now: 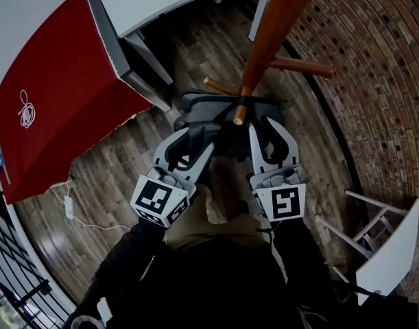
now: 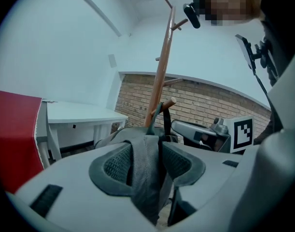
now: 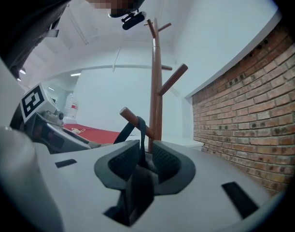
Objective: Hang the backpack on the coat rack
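Both sets of jaws are apart. The left gripper (image 1: 195, 141) has a grey strap (image 2: 146, 173) slack between its pads, and the right gripper (image 1: 269, 134) stands loosely round the thin loop (image 3: 140, 129). Beyond them the backpack (image 1: 216, 108) hangs by that loop from a low peg (image 1: 239, 114) of the rack (image 1: 278, 19). Hanging looks done; only drawing both grippers clear seems left.

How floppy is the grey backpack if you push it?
Probably quite floppy: the backpack looks like soft fabric, and its strap sags and folds instead of standing stiff. If pushed, it would likely swing rather than slide, since it seems to hang only by a thin loop over the peg.
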A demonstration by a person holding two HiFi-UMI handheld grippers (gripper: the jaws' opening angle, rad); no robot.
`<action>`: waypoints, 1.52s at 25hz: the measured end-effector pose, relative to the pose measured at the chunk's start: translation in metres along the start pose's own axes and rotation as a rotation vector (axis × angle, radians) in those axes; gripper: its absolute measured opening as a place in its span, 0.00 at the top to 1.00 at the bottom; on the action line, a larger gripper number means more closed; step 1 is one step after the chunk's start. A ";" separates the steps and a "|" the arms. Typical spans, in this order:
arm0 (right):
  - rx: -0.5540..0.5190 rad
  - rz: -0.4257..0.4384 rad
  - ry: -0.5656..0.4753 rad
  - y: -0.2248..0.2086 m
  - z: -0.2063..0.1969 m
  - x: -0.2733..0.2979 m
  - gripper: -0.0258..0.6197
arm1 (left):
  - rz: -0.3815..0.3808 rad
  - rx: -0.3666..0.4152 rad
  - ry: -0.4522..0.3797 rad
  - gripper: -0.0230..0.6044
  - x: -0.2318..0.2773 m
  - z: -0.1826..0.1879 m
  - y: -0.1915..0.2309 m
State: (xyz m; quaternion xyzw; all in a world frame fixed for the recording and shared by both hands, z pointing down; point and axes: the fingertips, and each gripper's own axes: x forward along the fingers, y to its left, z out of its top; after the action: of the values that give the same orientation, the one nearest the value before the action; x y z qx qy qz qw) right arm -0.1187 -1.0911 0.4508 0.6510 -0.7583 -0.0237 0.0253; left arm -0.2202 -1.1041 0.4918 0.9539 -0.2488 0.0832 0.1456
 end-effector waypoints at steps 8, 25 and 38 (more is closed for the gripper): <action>0.006 0.054 0.008 0.007 0.013 -0.028 0.85 | 0.127 0.086 -0.007 0.66 -0.029 0.009 -0.018; 0.169 0.299 -0.157 0.054 0.173 -0.145 0.85 | 0.270 0.219 -0.336 0.95 -0.113 0.143 -0.171; 0.108 0.333 -0.169 0.061 0.179 -0.174 0.94 | 0.293 0.266 -0.385 0.95 -0.124 0.157 -0.208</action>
State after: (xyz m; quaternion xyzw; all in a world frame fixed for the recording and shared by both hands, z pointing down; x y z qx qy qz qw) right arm -0.1648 -0.9092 0.2748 0.5125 -0.8552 -0.0332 -0.0699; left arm -0.2095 -0.9250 0.2655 0.9169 -0.3939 -0.0473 -0.0445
